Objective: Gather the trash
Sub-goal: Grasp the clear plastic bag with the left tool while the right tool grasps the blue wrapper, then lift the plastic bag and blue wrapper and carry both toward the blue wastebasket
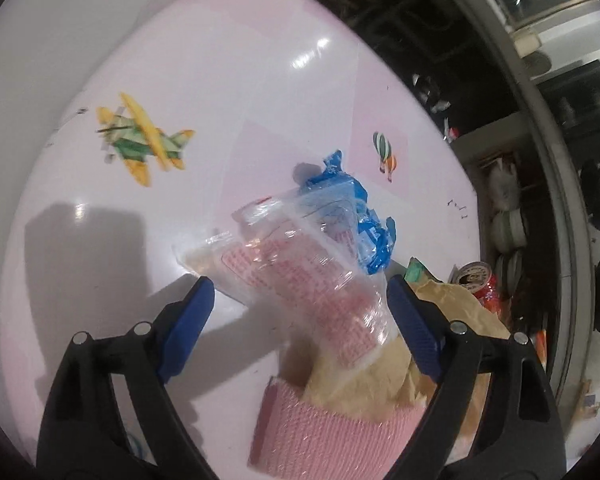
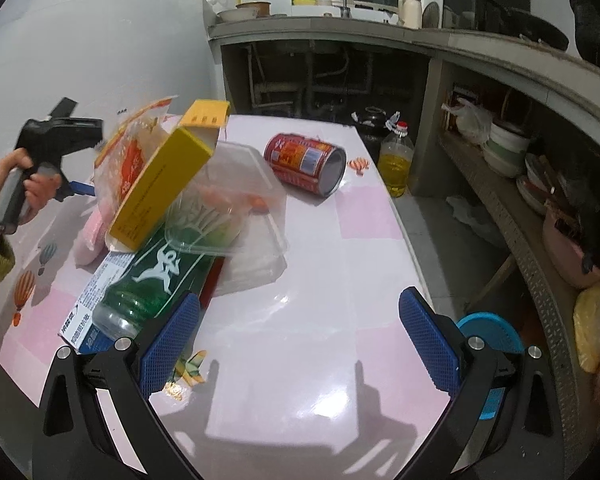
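clear plastic bag, lying on the trash heap at the table's near side, directly between the fingers of the left gripper; the jaws stand spread wide and neither blue pad presses on it. judged light, limp and slick: the film will crumple and may slip, so a pinch across a bunched fold near its middle should serve better than one at a flat edge. just behind it, a crumpled blue wrapper, equally soft. beneath, a pink mesh sleeve and brown paper, touching the bag. in the right wrist view the heap continues: yellow box, stiff, tilted; green bottle, on its side; clear tray; red can, lying apart and likely to roll. right gripper, also spread and empty, above bare pink table.
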The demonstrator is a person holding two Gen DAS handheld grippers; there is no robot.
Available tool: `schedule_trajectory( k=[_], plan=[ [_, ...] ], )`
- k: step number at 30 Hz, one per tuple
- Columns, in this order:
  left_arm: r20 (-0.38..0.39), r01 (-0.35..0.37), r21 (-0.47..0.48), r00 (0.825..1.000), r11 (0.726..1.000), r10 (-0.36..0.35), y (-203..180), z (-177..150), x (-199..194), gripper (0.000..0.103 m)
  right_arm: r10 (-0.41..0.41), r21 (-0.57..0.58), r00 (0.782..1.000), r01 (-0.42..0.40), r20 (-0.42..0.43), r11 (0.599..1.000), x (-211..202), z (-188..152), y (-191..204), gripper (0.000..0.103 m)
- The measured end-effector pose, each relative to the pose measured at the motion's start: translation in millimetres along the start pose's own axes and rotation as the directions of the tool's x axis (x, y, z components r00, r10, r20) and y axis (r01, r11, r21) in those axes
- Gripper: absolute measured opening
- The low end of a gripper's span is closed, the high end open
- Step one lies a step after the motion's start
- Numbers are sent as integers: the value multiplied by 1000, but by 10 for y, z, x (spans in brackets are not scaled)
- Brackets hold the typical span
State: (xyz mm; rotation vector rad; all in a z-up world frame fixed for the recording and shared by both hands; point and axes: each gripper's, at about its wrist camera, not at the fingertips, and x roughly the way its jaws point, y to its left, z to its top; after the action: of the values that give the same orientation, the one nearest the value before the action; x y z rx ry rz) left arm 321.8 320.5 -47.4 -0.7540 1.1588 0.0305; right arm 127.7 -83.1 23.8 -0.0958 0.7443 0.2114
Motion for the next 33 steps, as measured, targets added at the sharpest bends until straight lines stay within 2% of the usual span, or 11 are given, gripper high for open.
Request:
schedule_trajectory(
  k=[3, 8, 10, 15, 16, 19, 21, 22, 24, 27, 33],
  plan=[
    [-37, -57, -25, 998, 998, 56, -16, 31, 143, 82, -17, -42, 999, 19, 39, 999, -70, 156, 6, 97],
    [-13, -85, 0, 996, 996, 85, -81, 47, 182, 63, 24, -132, 988, -3, 155, 991, -273, 673, 80, 97],
    [-8, -56, -6, 998, 998, 56, -58, 28, 171, 46, 86, -160, 979, -56, 187, 986, -348, 942, 128, 97],
    [36, 2, -21, 999, 1000, -1, 74, -35, 62, 31, 299, -185, 938, -267, 173, 946, -405, 1660, 269, 97],
    [52, 16, -18, 999, 1000, -15, 93, -59, 29, 29, 368, -192, 920, -340, 133, 921, -352, 1876, 358, 97],
    [114, 48, -3, 992, 999, -47, 156, -134, -105, 19, 483, -189, 876, -476, -9, 859, -90, 2317, 644, 97],
    [156, 72, -2, 985, 997, -71, 200, -172, -188, 15, 517, -170, 846, -533, -135, 828, 198, 2564, 897, 97],
    [180, 89, -7, 980, 996, -86, 226, -193, -229, 12, 528, -149, 818, -565, -226, 811, 453, 2711, 1086, 97],
    [231, 142, -15, 964, 990, -134, 296, -229, -314, 9, 524, -108, 781, -586, -338, 803, 802, 2838, 1315, 97],
    [298, 179, -22, 940, 984, -165, 382, -315, -421, 6, 473, -38, 708, -574, -524, 818, 1497, 2890, 1723, 95],
    [385, 172, -33, 911, 985, -146, 482, -454, -598, 2, 307, -82, 640, -503, -704, 861, 2336, 2739, 2190, 81]
  ],
)
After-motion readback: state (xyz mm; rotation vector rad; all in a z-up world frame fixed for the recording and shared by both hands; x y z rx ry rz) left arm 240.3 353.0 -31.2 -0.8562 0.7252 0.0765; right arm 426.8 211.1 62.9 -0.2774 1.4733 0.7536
